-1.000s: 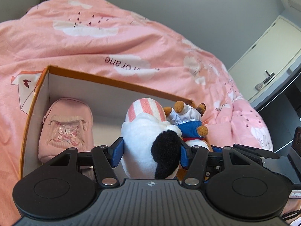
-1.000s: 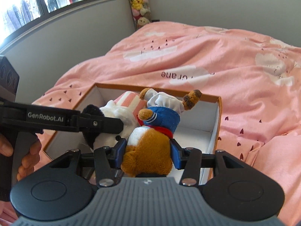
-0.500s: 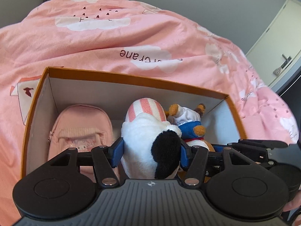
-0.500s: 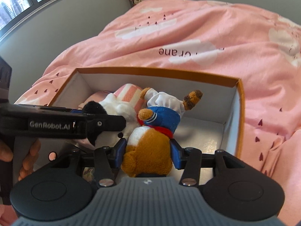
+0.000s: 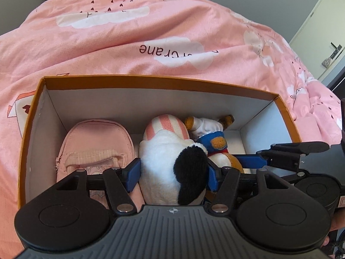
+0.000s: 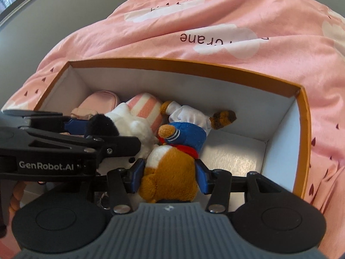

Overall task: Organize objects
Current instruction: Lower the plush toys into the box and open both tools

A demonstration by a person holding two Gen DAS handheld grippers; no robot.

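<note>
Left claw (image 5: 172,171): clenched on the dog (image 5: 170,161), blue pads (image 5: 133,172) pressed into both flanks of the plush. Dog squeezed between the fingers, head-down, black ear (image 5: 189,170) nearest the camera, pink-and-white striped end (image 5: 165,125) pointing away from the claw. White fleece, soft and rounded.

Right claw (image 6: 170,173): clenched on the bear (image 6: 172,166), blue pads (image 6: 138,176) dug into its brown fuzzy body. Bear upside down, blue jacket and red scarf just beyond the fingertips, white trousers and brown feet farthest from the claw. Bear's leg touching the dog's striped end.

Both toys held low inside the box (image 5: 151,79), side by side; bear to the right of the left claw, dog to the left of the right claw. Whether either rests on the box floor: cannot tell.

Box: cardboard, rectangular, orange outside and along the rim, white inside, open-topped. Inside, left of the left claw: pouch (image 5: 94,146), pink fabric, rounded top, zip along the edge, ribbed front pocket, lying flat against the left wall. Bare white floor (image 6: 235,157) ahead and right of the right claw.

Box set on the duvet (image 5: 151,32), pink cotton with white clouds and small dark hearts, rumpled into soft folds beyond both claws.
</note>
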